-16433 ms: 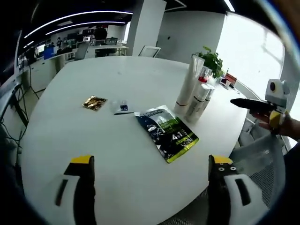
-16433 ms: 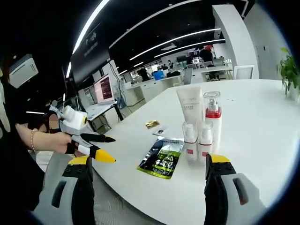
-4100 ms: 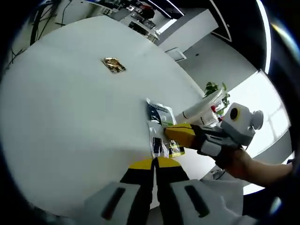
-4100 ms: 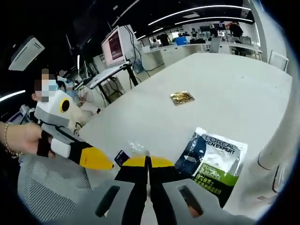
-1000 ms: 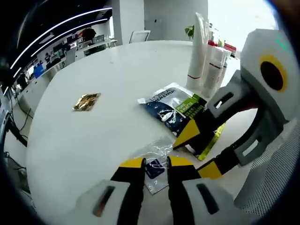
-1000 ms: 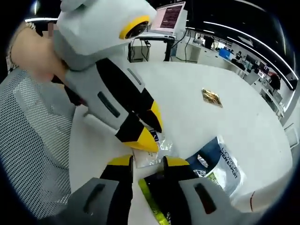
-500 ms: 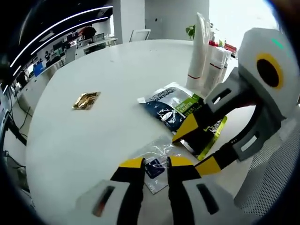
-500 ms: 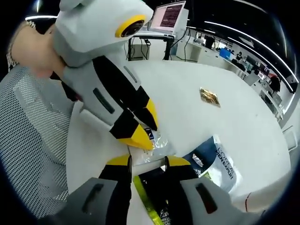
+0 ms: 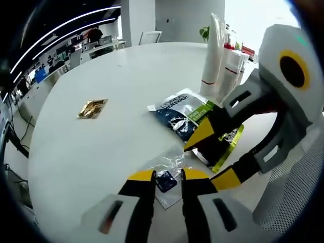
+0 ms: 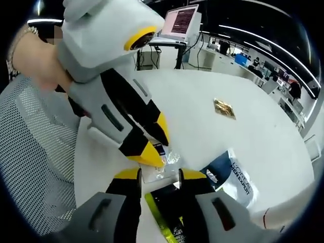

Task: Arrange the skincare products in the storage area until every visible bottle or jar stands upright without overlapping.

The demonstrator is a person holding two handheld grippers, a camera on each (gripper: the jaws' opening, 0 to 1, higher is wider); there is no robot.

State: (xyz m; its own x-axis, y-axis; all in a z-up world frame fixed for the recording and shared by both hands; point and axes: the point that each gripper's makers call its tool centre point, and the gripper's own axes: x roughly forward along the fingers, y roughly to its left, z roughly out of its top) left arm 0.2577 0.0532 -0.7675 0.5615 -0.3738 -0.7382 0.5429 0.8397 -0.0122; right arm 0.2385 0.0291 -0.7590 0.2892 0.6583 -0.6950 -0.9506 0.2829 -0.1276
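**Pouch corner lifted off the worktop, sachet pinned**

In the left gripper view, the left gripper (image 9: 166, 175) is seen with narrow fingers closed on the clear sachet (image 9: 169, 174), which lies at the near edge of the worktop (image 9: 76, 147). Beside it, the right gripper (image 9: 215, 154) is clamped on the near end of the green pouch (image 9: 190, 119). Compared with a second ago, that end is raised slightly higher and the pouch is drawn a little nearer; the sachet is unmoved. The two flat packs are judged to be in the course of being separated, so that neither overlaps.

The tube (image 9: 211, 50) and bottles (image 9: 234, 63) are seen upright, well beyond the pouch, close together. A gold packet (image 9: 92, 108) lies apart.

In the right gripper view, the pouch (image 10: 230, 177) is marked "L'OREAL"; smaller print cannot be read. The sachet's dark label is illegible.
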